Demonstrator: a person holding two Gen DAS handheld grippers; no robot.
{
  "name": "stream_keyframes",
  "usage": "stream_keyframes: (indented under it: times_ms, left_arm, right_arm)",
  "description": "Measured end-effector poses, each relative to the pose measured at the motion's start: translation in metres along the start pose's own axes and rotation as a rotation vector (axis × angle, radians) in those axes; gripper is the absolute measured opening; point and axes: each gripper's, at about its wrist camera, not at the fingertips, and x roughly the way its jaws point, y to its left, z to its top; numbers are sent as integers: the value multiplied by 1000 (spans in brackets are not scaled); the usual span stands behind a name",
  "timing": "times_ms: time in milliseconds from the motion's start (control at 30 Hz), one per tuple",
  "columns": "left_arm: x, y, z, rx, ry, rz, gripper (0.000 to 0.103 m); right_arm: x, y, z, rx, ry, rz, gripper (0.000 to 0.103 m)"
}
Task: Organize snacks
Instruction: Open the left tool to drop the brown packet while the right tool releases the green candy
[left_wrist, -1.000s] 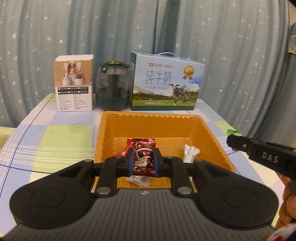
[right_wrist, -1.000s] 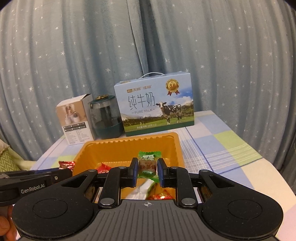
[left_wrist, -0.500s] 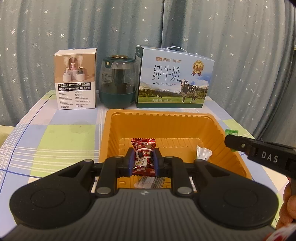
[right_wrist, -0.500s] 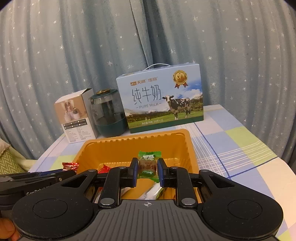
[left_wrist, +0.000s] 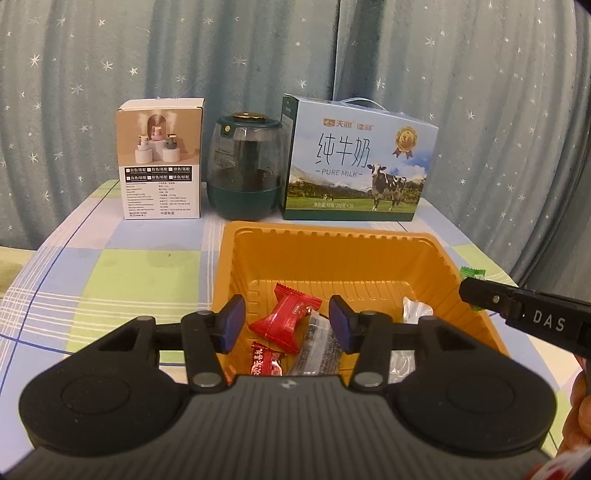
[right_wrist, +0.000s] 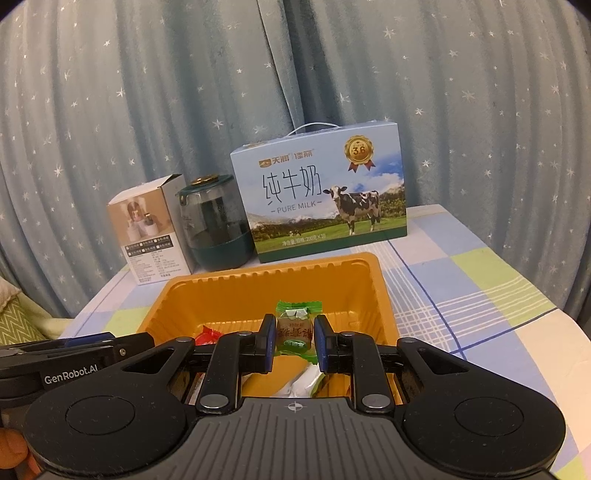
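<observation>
1. Jaws first: your left gripper (left_wrist: 287, 323) stands wide apart with nothing between the pads, and the red candy (left_wrist: 286, 318) lies loose in the gap, low in the centre of the left wrist view, on the floor of the orange tray (left_wrist: 334, 254).
2. Your right gripper (right_wrist: 294, 341) is clamped on a green-wrapped candy (right_wrist: 295, 326), held upright above the near part of the tray, centre of the right wrist view.
3. Judging by the task, the step in hand is dropping that green candy in. Keep it over the tray floor, not over the ribbed wall, before you part the pads.
4. Release low. A light wrapped sweet could bounce or cling to one pad, so spread the fingers fully and pause before lifting.
5. Mind the pile underneath: a second red candy (left_wrist: 265, 360), a dark-speckled clear packet (left_wrist: 317, 349) and crinkly clear wrappers at the right of the tray. Aim for the bare floor toward the top of the tray.
6. Lift your left gripper straight up so the pads do not drag the red candy.
7. Steer clear of the backdrop in the upper half of both frames: humidifier box (left_wrist: 161, 158), dark green jar (left_wrist: 245, 166) and milk carton (left_wrist: 356, 166), standing just behind the tray on the checked tablecloth (left_wrist: 110, 269).
</observation>
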Motion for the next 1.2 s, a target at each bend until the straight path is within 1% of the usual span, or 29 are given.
stream_keyframes:
  times_ms: [200,467,667,733,833,867,900,933,967,1000,1200]
  left_arm:
    - [1,0,-1,1,8,6,46]
    - [1,-2,-3,10,11,-7,46]
    - [1,-1,-3,-2,12,-9,47]
    - [1,-1,-3,-3,15,-9,48]
    - [1,-1,-4,-2,16,-8,50]
    - [1,-1,-4,-1,15,-6,50]
    - [1,-1,-4,-1,14,-5,51]
    - [1,-1,-5,-1,14,-5,51]
    - [0,0,-5,-1,13,-5,51]
    - [1,0,-5,0,13,-5,51]
    - [0,-1,-5,1,14,-8,52]
  right_arm:
    - [-1,0,0,-8,-5,8,22]
    - [-1,1,-1,-18,-11,13,22]
    - [1,0,0,-16,-20,13,22]
    - [2,0,0,-17,-23,24,22]
    - [3,-4,1,3,-17,68,23]
    - [3,-6,2,20,-20,72,25]
    - [2,-8,3,32,-25,68,34]
    - [1,-11,4,41,-33,58,46]
    - [-1,-13,5,48,-42,48,51]
    - [-2,-15,6,57,-47,42,52]
    - [-5,-25,10,88,-53,17,52]
